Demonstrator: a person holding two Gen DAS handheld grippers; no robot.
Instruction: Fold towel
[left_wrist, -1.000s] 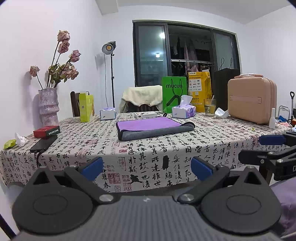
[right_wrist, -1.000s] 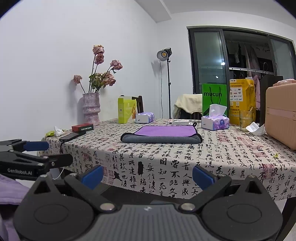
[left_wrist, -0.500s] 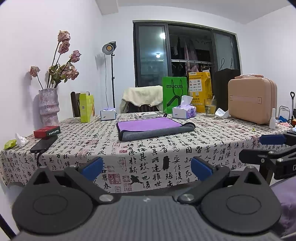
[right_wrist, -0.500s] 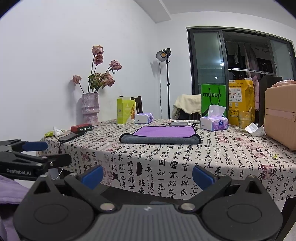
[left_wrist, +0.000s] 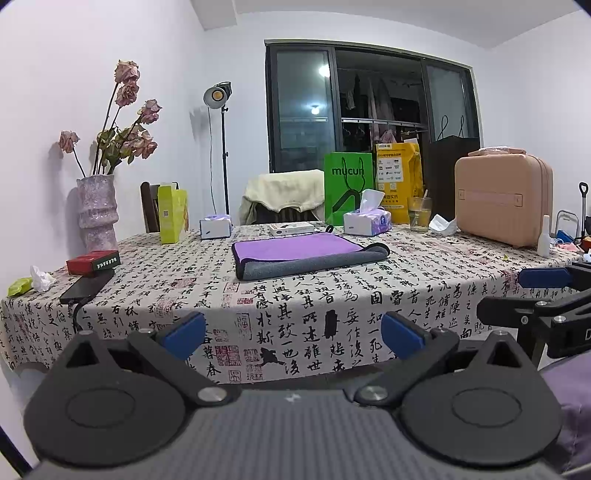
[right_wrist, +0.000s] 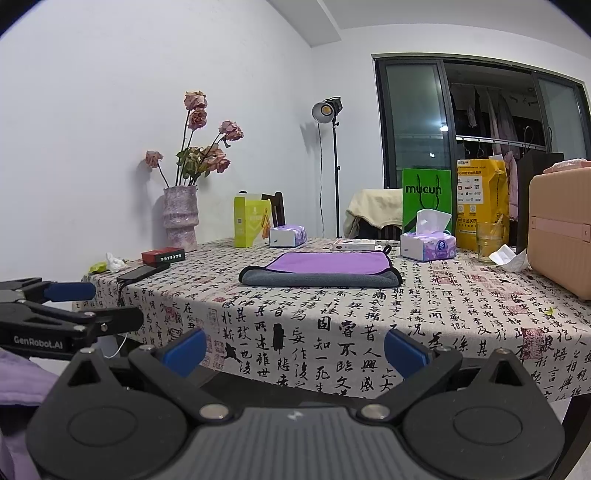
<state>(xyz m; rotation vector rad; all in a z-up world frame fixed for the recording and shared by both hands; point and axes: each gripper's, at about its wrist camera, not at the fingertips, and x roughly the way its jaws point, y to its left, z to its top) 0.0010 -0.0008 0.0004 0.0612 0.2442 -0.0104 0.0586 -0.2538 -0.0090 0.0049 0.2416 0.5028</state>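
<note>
Two views, and both place the grippers short of the table's near edge, well apart from the work. In the left wrist view the left gripper (left_wrist: 293, 332) has its blue-padded jaws spread wide with nothing between them, and the towel (left_wrist: 308, 254) lies flat on the patterned tablecloth (left_wrist: 369, 295) near the middle of the table, purple face up with a grey band doubled along its near edge; the right gripper (left_wrist: 532, 295) juts in from the right. A tissue box (left_wrist: 367, 221) stands just behind the towel, and a glass (left_wrist: 419, 218) further right. In the right wrist view the right gripper (right_wrist: 295, 350) is likewise released and empty, the towel (right_wrist: 321, 269) sits ahead beyond the table edge, and the left gripper (right_wrist: 70, 306) shows at the left. My guess at the risk: a pinch taken too deep could catch the loose tablecloth along with the towel and drag the tissue box or the glass. Against half a second ago and a second ago, almost nothing differs; the towel lies as it did and both grippers have barely drifted.
</note>
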